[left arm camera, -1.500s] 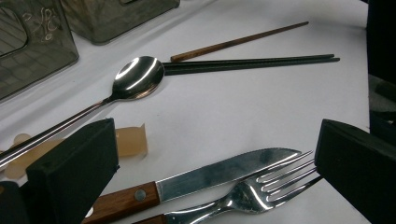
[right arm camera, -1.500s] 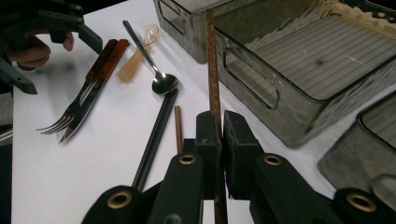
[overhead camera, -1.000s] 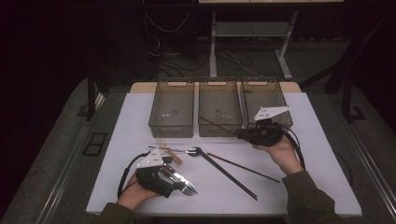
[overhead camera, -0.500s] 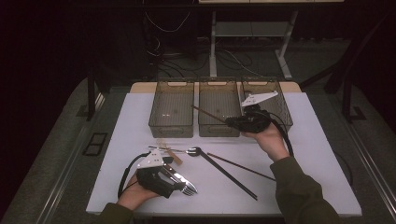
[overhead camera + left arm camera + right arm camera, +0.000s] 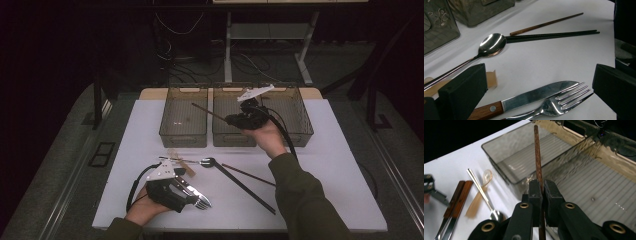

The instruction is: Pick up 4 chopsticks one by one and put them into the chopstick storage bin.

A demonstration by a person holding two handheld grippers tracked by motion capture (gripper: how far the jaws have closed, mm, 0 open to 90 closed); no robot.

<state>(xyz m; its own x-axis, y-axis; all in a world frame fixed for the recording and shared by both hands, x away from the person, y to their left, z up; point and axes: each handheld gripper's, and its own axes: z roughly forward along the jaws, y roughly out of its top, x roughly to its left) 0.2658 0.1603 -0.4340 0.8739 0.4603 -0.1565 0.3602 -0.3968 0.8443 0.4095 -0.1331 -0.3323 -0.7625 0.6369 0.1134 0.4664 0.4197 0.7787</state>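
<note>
Carried up from the white table (image 5: pixel 330 165), the right gripper (image 5: pixel 543 186) now hangs over the middle bin (image 5: pixel 235 131), jaws clamped on a brown chopstick (image 5: pixel 537 157). Beyond the tips, the stick's long axis runs out across the left bin (image 5: pixel 509 157), crosswise to the trays. Far nearer the person, the left gripper (image 5: pixel 539 82) rests open-jawed over a knife (image 5: pixel 534 96) and fork (image 5: pixel 559 103).

Three open-topped bins (image 5: pixel 183 131) stand side by side along the far table edge (image 5: pixel 150 107); the spoon (image 5: pixel 206 161), black chopsticks (image 5: pixel 245 186) and brown chopstick (image 5: pixel 248 175) obstruct mid-table; right of them lies unobstructed surface.
</note>
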